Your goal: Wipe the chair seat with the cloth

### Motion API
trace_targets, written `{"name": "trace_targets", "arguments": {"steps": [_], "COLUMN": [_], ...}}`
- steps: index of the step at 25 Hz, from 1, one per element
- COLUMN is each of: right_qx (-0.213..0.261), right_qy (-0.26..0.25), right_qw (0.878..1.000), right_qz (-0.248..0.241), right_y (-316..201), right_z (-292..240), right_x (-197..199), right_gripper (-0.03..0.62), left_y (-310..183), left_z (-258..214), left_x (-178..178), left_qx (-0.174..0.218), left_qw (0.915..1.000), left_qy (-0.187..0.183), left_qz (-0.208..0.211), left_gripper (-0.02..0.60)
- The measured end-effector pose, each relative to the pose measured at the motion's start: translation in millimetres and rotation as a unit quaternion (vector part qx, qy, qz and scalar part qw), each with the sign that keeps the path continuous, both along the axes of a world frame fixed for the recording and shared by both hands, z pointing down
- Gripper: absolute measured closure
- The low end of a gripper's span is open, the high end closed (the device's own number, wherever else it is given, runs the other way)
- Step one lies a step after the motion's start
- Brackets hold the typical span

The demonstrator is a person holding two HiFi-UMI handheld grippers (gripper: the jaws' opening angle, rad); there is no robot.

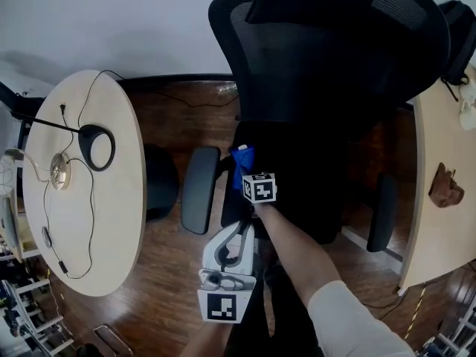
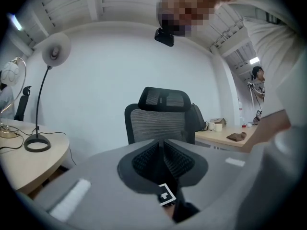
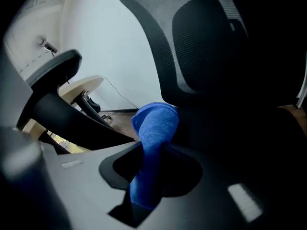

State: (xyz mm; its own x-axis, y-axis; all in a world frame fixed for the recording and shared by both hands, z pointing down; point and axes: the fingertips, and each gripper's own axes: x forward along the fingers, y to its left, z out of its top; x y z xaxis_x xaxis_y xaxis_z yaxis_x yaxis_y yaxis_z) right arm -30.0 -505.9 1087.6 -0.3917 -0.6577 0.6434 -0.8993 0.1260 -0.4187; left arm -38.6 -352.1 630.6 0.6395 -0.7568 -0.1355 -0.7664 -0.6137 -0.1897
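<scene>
A black office chair with a mesh back [image 1: 335,43] stands ahead, its dark seat [image 1: 312,177] below me. My right gripper [image 1: 245,168] is shut on a blue cloth [image 1: 242,156] at the seat's left edge, next to the left armrest [image 1: 199,188]. In the right gripper view the cloth [image 3: 154,123] bulges up from between the jaws [image 3: 151,152], with the chair back [image 3: 211,42] beyond. My left gripper [image 1: 243,230] hangs just behind the right one, shut and holding nothing. In the left gripper view its jaws [image 2: 163,150] meet in front of the chair back [image 2: 160,121].
A round wooden table [image 1: 111,222] at the left bears a black desk lamp [image 1: 97,146] and cables. A desk [image 1: 446,125] at the right holds a brown object [image 1: 445,186]. The right armrest [image 1: 383,210] flanks the seat. Wooden floor [image 1: 163,288] lies below.
</scene>
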Motion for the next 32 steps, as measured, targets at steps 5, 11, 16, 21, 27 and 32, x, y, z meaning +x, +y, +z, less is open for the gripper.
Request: {"name": "trace_targets", "arguments": {"steps": [5, 11, 16, 21, 27, 32], "right_qx": [-0.014, -0.033, -0.093, -0.109, -0.038, 0.016], "right_qy": [0.030, 0.072, 0.138, 0.139, 0.043, -0.040], "right_qw": [0.999, 0.996, 0.980, 0.972, 0.989, 0.999], "right_qz": [-0.008, 0.030, 0.111, 0.157, 0.134, 0.016], "right_y": [5, 42, 107, 132, 92, 73], "right_z": [28, 36, 37, 32, -14, -39], "right_x": [21, 144, 293, 342, 257, 67], "right_gripper": [0.490, 0.490, 0.490, 0.489, 0.489, 0.490], "left_y": [-3, 5, 15, 19, 22, 18], "left_z": [1, 5, -4, 0, -10, -13], "left_x": [-13, 7, 37, 61, 62, 36], "left_qx": [0.024, 0.009, 0.011, 0.017, 0.024, 0.018], "left_qw": [0.9996, 0.9999, 0.9995, 0.9987, 0.9988, 0.9994], "left_qy": [0.006, 0.014, 0.016, 0.018, 0.024, 0.029], "left_qz": [-0.011, -0.003, 0.025, 0.044, 0.036, 0.010], "left_gripper": [0.580, 0.580, 0.580, 0.580, 0.580, 0.580]}}
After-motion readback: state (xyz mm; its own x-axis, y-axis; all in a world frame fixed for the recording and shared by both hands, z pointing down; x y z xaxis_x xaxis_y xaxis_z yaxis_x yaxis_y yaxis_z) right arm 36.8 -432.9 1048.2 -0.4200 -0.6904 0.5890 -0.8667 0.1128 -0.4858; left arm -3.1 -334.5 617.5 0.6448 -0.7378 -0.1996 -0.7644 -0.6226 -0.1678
